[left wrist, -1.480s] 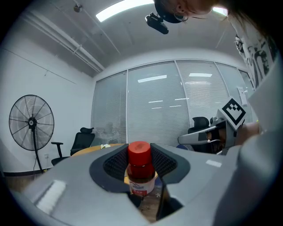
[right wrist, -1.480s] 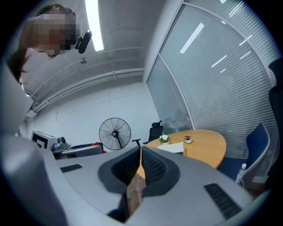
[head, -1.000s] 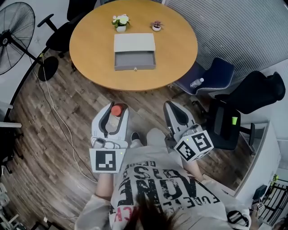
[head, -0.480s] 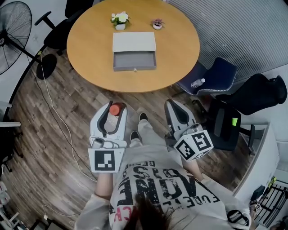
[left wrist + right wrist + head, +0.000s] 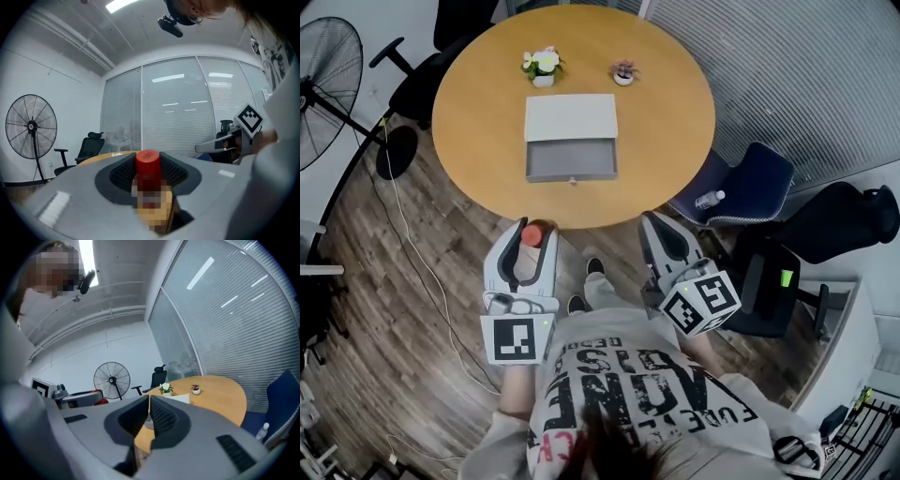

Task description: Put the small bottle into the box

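A small bottle with a red cap (image 5: 532, 234) stands between the jaws of my left gripper (image 5: 528, 246), which is shut on it just short of the round wooden table's (image 5: 675, 122) near edge. The left gripper view shows the red cap (image 5: 147, 163) upright between the dark pads. The box (image 5: 571, 159), a grey open drawer with a pale top, lies on the table ahead of both grippers. My right gripper (image 5: 661, 239) hovers beside the left one with its jaws shut and nothing between them. The box (image 5: 177, 399) shows just past the right gripper (image 5: 149, 416) in its own view.
Two small potted plants (image 5: 542, 66) (image 5: 623, 72) stand behind the box. A floor fan (image 5: 328, 66) and a cable are at the left. Office chairs surround the table; a blue chair (image 5: 745, 183) at the right carries a water bottle (image 5: 710, 199).
Both grippers have moved forward together toward the table, and their tips now reach its near edge. The bottle has stayed in the left gripper.
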The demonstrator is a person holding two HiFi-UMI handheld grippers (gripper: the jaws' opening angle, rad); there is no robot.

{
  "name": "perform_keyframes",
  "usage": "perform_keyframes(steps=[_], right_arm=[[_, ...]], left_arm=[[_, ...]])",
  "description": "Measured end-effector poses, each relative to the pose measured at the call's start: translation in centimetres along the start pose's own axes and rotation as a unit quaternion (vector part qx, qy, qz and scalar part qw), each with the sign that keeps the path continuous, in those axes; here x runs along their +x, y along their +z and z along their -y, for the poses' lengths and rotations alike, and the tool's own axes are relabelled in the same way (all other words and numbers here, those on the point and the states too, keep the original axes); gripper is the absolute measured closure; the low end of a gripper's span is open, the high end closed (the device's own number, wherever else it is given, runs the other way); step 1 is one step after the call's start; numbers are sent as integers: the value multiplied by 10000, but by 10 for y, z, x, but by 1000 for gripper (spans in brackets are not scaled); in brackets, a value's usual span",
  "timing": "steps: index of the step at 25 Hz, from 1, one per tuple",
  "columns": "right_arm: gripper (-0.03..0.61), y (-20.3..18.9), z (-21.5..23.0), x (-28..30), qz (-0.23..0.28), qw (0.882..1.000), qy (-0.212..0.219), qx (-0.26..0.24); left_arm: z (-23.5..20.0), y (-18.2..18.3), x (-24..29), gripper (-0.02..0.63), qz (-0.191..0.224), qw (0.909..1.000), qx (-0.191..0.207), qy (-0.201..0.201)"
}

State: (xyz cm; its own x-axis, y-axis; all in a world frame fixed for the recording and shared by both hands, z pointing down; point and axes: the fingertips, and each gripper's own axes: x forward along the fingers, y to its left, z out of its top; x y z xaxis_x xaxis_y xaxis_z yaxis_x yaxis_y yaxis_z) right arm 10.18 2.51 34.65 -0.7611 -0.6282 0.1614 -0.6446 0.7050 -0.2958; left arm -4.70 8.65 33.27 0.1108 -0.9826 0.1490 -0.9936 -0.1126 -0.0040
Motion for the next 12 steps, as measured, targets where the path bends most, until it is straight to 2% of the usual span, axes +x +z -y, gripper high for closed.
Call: perform_keyframes(steps=[8, 12], right_arm=[[563, 15, 32, 37, -113, 9995, 292, -4], [563, 17, 43, 47, -159, 9990, 425, 1]], left_arm=[[-3, 6, 46, 454, -12, 9999, -18, 165], [-4, 12, 61, 454, 118, 9994, 155, 273]])
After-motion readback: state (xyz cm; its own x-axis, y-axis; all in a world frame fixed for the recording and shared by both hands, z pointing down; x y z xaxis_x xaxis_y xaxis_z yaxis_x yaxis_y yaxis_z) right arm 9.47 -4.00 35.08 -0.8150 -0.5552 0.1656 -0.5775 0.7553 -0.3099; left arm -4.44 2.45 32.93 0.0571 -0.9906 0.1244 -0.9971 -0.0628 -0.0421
